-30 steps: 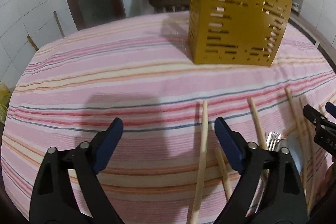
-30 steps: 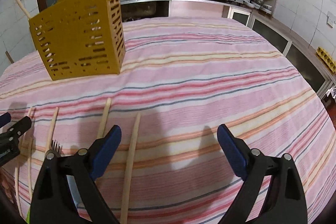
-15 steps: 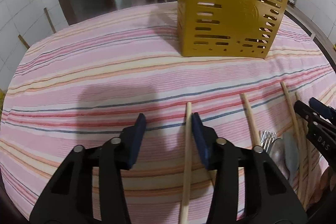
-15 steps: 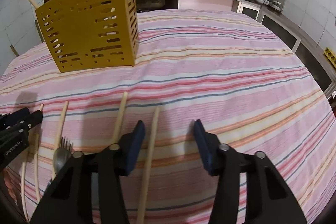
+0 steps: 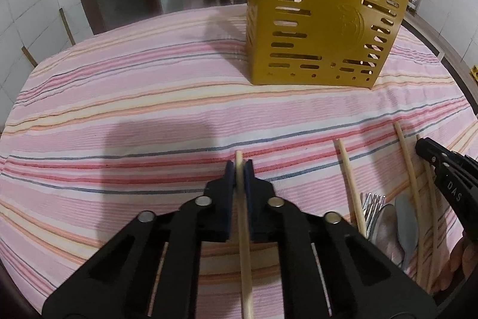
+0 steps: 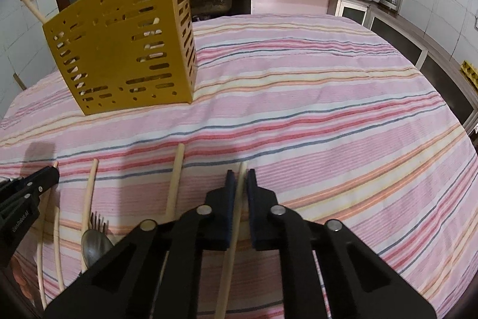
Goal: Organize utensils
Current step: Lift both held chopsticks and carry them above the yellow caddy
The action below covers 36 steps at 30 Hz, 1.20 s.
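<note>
Wooden chopstick (image 5: 242, 217) pinched in my left gripper (image 5: 239, 169), another one (image 6: 234, 217) in my right gripper (image 6: 240, 178): light, stiff, probably slippery, so I'd grip nearer mid-length.

White letters "DAS" on the black right gripper (image 5: 448, 169) body.

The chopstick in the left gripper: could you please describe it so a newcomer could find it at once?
On the striped tablecloth, look in front of the yellow utensil holder. The leftmost chopstick in the near row is it: the only one clamped in the left gripper.
</note>
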### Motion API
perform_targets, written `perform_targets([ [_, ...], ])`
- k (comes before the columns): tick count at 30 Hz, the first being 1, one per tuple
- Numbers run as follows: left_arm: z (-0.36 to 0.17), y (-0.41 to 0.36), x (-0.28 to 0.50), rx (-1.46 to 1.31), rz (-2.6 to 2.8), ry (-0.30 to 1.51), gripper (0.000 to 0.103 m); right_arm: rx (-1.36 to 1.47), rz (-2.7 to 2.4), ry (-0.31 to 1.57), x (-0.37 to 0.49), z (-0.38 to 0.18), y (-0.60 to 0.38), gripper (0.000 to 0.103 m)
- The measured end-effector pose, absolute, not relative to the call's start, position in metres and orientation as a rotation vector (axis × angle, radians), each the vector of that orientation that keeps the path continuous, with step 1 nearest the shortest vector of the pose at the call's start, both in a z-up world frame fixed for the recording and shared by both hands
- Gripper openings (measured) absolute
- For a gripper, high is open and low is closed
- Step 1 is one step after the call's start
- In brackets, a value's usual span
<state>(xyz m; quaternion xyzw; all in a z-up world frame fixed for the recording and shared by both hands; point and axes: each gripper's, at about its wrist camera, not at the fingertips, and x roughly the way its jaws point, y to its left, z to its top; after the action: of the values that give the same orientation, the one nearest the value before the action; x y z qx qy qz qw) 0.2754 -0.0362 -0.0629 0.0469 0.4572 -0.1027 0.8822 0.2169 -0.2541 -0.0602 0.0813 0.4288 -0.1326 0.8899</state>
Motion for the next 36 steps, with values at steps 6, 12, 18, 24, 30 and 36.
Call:
perform_targets([
  [6,-0.047,-0.031,0.265,0.07,-0.213,0.886,0.004,0.19,-0.26,0.852,0.212,-0.048,-0.259,0.006],
  [12,-0.014,-0.02,0.244,0.04,-0.2,0.754,0.004,0.219,-0.228,0.746,0.197,-0.02,-0.262,0.006],
  [18,0.015,-0.001,0.215,-0.012,-0.166,0.626,0.004,0.224,-0.168,0.599,0.176,0.012,-0.259,0.006],
  [24,0.038,0.017,0.188,-0.049,-0.147,0.533,0.004,0.23,-0.121,0.494,0.157,0.028,-0.252,0.006],
  [30,0.045,0.031,0.161,-0.057,-0.119,0.461,0.005,0.203,-0.104,0.408,0.135,0.037,-0.243,0.006],
  [36,0.048,0.039,0.138,-0.07,-0.093,0.394,0.005,0.186,-0.094,0.352,0.113,0.042,-0.24,0.006],
])
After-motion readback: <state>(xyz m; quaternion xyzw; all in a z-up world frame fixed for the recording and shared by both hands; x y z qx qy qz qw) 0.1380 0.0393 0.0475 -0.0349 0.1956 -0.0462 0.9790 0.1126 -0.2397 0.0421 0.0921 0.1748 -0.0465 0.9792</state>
